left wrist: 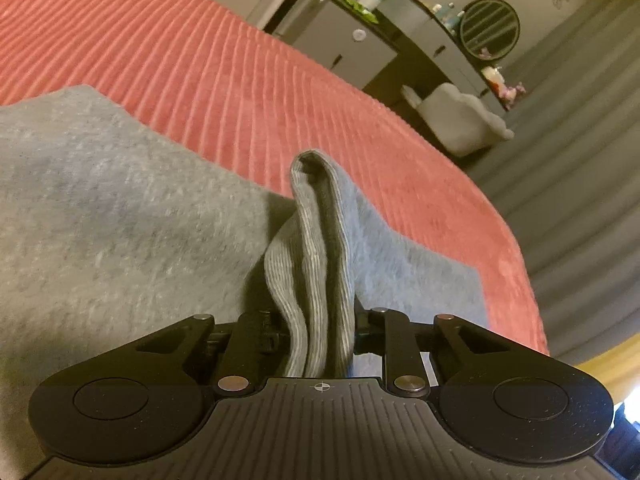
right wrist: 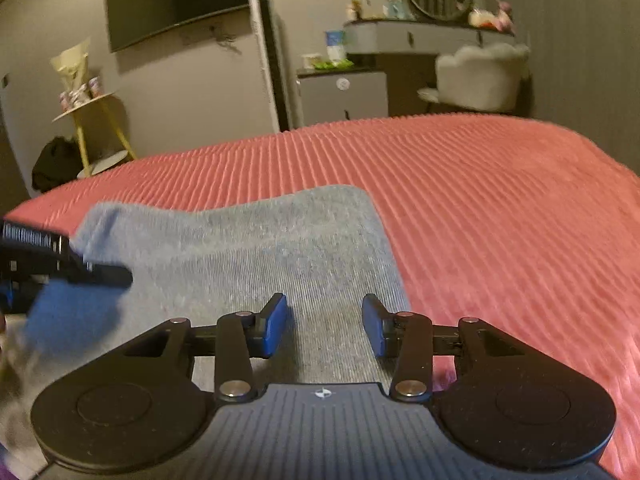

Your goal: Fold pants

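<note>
Two claws working soft, light pants [left wrist: 120,208]: left claw [left wrist: 316,328] pinching the ribbed cuff [left wrist: 316,240], likeliest firm hold; right claw [right wrist: 324,326] hovering agape, empty.

Support: bed with a salmon-red ribbed plush bedspread [right wrist: 500,208], ridges running across the whole top. Directly on it: grey knit sweatpants [right wrist: 280,248], lying mostly flat, one ribbed hem [left wrist: 316,240] bunched and standing up off the cover. Bedspread around the pants bare.
</note>
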`<action>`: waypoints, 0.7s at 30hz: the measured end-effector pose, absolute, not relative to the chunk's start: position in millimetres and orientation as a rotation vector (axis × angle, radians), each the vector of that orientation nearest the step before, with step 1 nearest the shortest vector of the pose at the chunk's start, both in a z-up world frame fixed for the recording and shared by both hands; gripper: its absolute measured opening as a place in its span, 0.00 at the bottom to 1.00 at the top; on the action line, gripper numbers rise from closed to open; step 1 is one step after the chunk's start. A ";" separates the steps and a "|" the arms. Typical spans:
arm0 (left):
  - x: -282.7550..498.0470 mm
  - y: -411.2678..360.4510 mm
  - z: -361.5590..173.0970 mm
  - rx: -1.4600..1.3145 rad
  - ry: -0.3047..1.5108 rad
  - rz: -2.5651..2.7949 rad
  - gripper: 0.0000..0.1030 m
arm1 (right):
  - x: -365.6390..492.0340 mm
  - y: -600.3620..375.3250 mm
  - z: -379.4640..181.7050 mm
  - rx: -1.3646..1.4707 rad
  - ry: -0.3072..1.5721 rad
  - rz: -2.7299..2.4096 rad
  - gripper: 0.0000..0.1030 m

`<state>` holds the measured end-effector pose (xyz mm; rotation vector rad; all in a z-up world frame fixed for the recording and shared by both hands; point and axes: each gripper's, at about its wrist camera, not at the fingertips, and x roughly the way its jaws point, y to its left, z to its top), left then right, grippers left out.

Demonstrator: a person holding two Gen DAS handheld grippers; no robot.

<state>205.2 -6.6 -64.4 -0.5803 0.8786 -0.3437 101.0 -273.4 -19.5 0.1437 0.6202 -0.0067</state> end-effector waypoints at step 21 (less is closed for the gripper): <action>179.4 -5.2 -18.6 -0.451 0.710 -0.353 0.15 | 102.2 -289.1 -18.1 0.247 0.522 -0.064 0.52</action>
